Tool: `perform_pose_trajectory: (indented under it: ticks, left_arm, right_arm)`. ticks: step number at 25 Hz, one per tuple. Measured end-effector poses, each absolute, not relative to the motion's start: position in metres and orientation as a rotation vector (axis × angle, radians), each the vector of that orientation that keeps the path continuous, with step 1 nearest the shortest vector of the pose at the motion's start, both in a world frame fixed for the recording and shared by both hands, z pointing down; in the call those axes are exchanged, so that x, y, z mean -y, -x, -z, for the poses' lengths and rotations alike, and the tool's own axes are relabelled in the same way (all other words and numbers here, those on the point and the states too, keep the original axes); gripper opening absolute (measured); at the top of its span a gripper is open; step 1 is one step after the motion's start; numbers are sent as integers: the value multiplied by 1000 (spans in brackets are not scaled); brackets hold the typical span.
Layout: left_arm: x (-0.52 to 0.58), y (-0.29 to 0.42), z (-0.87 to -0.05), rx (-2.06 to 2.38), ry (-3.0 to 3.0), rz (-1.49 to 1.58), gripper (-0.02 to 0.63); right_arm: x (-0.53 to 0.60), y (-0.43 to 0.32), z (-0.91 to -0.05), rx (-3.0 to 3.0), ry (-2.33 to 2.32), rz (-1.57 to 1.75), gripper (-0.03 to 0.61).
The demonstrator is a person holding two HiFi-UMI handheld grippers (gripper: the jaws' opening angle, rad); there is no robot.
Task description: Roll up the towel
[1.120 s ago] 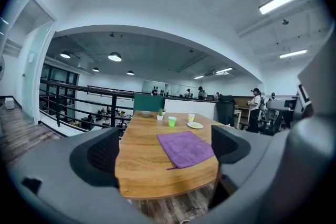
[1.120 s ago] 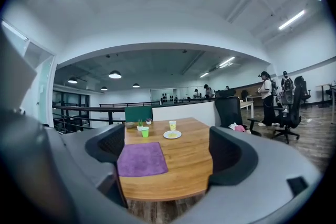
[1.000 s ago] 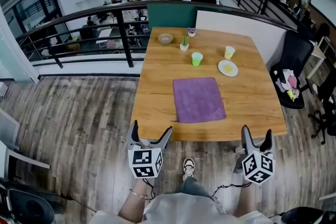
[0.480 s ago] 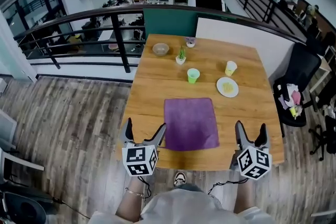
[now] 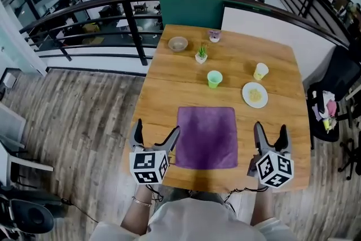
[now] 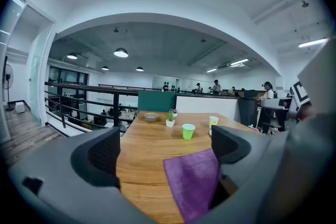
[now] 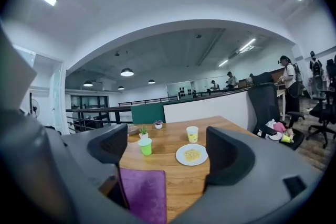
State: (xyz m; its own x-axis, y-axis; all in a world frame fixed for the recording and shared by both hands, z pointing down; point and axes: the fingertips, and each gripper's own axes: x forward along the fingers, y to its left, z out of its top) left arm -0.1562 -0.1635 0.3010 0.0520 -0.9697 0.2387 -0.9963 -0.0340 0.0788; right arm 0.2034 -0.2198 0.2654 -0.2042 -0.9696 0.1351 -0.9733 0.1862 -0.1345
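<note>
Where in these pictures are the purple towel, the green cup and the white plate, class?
purple towel (image 5: 207, 137): head view, middle of the cloth.
green cup (image 5: 214, 78): head view, middle of the cup.
white plate (image 5: 246, 96): head view, bare left rim.

Head view looks steeply down; gripper views near-level across shared table (image 5: 167, 87).

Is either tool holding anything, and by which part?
Nothing is held. The left tool and right tool stand open and empty beside the flat towel; the right's jaws have just closed slightly, with nothing between them.
</note>
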Motion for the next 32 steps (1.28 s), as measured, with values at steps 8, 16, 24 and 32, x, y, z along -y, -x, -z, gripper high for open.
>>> perform_pose_trajectory:
  ticks: [8, 16, 24, 32]
  left_arm:
    - [182, 158, -310, 1939, -2135, -220, 540]
    - [184, 151, -321, 1858, -2189, -270, 540]
    - [175, 136, -362, 1678, -2234, -381, 479]
    - [165, 113, -404, 1505, -2266, -540, 377]
  right_arm:
    - [228, -189, -275, 2408, -1886, -309, 460]
    - [219, -184, -293, 2351, -1759, -257, 446]
    - [203, -170, -331, 2344, -1595, -353, 366]
    - [189, -164, -373, 2308, -1441, -440, 288]
